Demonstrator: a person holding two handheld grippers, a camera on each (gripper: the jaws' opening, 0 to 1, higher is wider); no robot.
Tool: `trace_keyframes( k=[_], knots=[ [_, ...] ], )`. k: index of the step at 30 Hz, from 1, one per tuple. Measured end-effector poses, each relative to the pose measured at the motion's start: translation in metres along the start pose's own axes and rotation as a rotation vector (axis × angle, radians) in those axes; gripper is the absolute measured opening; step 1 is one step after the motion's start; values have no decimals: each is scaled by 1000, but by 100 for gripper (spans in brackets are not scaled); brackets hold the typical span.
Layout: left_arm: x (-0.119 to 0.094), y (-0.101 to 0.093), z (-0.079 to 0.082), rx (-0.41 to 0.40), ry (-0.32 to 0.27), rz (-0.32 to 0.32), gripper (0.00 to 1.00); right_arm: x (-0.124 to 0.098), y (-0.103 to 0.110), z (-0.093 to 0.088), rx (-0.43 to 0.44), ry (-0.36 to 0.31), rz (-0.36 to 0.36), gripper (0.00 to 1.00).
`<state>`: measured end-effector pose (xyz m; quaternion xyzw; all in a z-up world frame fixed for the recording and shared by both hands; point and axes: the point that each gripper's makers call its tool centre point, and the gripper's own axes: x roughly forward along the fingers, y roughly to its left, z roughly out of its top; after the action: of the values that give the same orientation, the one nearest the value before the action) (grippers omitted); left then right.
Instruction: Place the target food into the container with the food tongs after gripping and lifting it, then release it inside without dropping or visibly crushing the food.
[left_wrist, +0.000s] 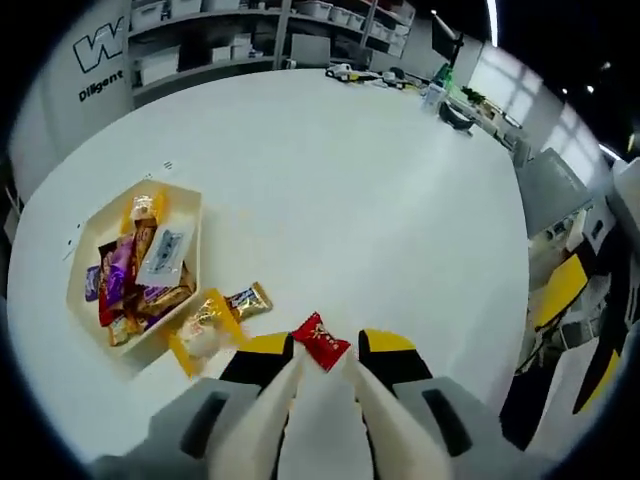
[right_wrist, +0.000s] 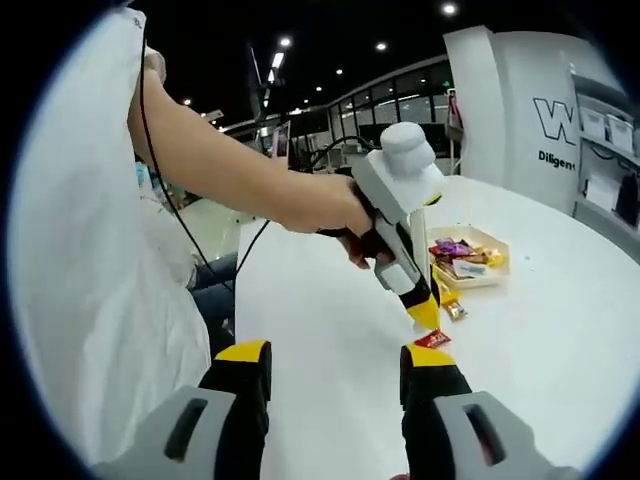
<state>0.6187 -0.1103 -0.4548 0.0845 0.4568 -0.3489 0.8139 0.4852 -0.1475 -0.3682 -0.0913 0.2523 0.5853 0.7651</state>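
White laminate covered the big round table (left_wrist: 350, 200), bare across most of its top. A person's hand (right_wrist: 340, 215) held the left gripper (right_wrist: 425, 312) over it, tips pointing down. Near the table's edge sat the cream hexagonal tray (left_wrist: 190, 205), packed with wrapped snacks (left_wrist: 135, 275), while a yellow packet (left_wrist: 205, 325) and a small gold-wrapped bar (left_wrist: 250, 299) lay just outside it on the table. And there: the small red wrapped candy (left_wrist: 320, 341) lay right at the left gripper's (left_wrist: 322, 358) yellow-tipped fingers (left_wrist: 265, 345), which stood slightly apart around it. The right gripper's (right_wrist: 335, 372) fingers (right_wrist: 243, 372) were spread wide, holding nothing.
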Motion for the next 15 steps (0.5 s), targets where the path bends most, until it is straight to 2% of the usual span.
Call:
trace_keyframes(
  k=[6,15],
  knots=[
    [8,1,-5,-16,20,10,23,0,-1,-1,5,1,-2,49],
    [20,4,-4,-53,34,18,23,-3,-6,-4,16,4,-7,49]
  ],
)
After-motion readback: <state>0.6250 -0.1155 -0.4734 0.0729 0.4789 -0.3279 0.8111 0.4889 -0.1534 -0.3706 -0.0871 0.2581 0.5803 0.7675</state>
